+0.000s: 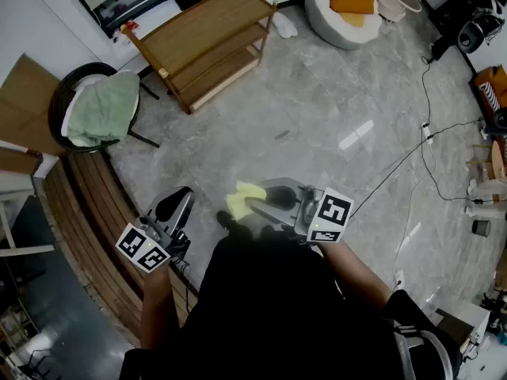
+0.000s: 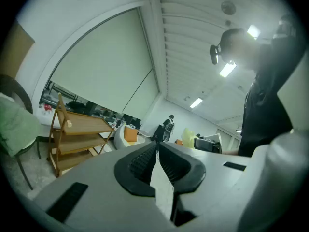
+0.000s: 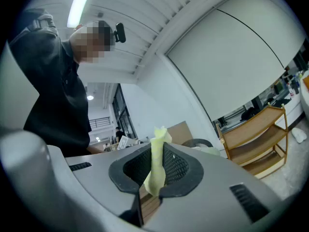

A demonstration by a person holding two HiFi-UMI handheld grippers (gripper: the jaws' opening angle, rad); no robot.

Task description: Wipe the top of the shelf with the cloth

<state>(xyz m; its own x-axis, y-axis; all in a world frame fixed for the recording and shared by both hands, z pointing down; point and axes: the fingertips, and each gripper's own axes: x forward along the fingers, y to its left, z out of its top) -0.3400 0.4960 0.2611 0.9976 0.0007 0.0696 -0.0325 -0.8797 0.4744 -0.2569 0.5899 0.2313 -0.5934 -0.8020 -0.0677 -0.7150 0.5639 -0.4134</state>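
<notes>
The wooden three-tier shelf [image 1: 210, 42] stands far off by the wall, its top bare; it also shows in the left gripper view [image 2: 72, 134] and the right gripper view [image 3: 256, 139]. A yellow cloth [image 1: 244, 199] hangs from my right gripper [image 1: 268, 202], which is shut on it close in front of the person's body. In the right gripper view a strip of the cloth [image 3: 157, 163] sticks up between the pads of the right gripper [image 3: 155, 153]. My left gripper [image 1: 174, 208] is held low at the left, shut with nothing in it [image 2: 157, 151].
A round black chair with a green cloth [image 1: 99, 109] stands left of the shelf. A white beanbag with an orange cushion [image 1: 348, 2] is at the back right. Cables [image 1: 428, 133] run over the grey floor. Wooden slats [image 1: 87, 212] lie along the left.
</notes>
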